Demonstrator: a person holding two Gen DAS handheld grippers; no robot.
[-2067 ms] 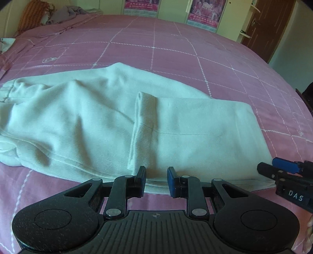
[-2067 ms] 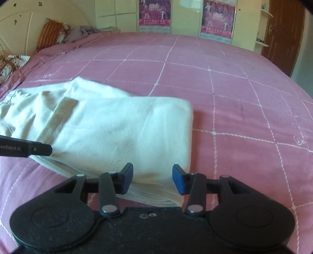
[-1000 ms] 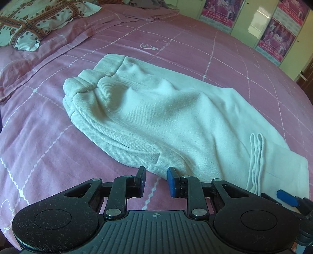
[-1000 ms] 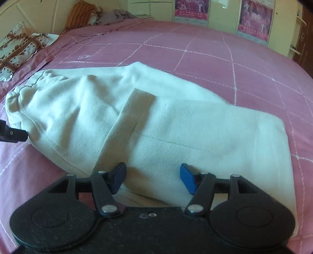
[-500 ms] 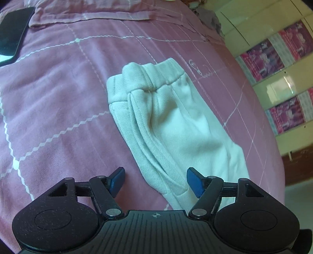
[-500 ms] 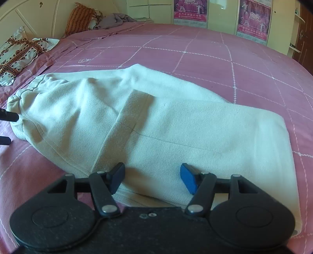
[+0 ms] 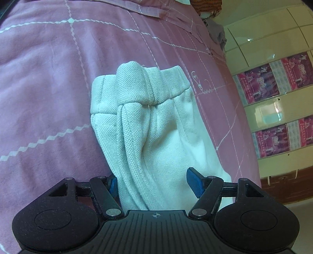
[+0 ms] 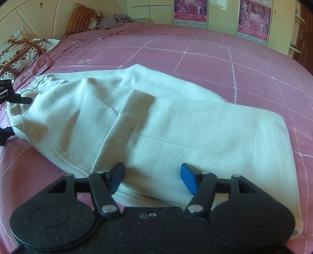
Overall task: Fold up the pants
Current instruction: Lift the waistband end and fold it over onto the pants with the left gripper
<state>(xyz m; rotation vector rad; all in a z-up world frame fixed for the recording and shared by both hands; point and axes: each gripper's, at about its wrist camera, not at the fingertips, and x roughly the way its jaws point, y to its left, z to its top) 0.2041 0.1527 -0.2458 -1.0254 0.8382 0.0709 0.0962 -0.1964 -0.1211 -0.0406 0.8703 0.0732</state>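
The cream pants [image 8: 176, 125] lie on the pink bed cover [image 8: 195, 48], the leg part folded back over the seat. My right gripper [image 8: 152, 177] stands open over the near folded edge, cloth under its jaws but not pinched. My left gripper [image 7: 153, 185], rolled on its side, straddles the bunched waist end of the pants [image 7: 156, 127]. Its jaws are closing with the cloth between them; the left pad is at the fabric and the right pad stands apart. In the right wrist view, the left gripper's fingers [image 8: 19, 100] show at the waistband on the far left.
Patterned pillows [image 8: 19, 50] and an orange cushion [image 8: 80, 19] lie at the head of the bed, with a grey garment [image 8: 115, 20] beside them. A wardrobe with pink posters [image 8: 190, 9] stands behind the bed. Bare cover [image 7: 39, 78] surrounds the pants.
My left gripper went from the pants' near edge to the waist end, rolled onto its side and opened wide around the bunched waistband. The right gripper shifted left earlier, then held still.
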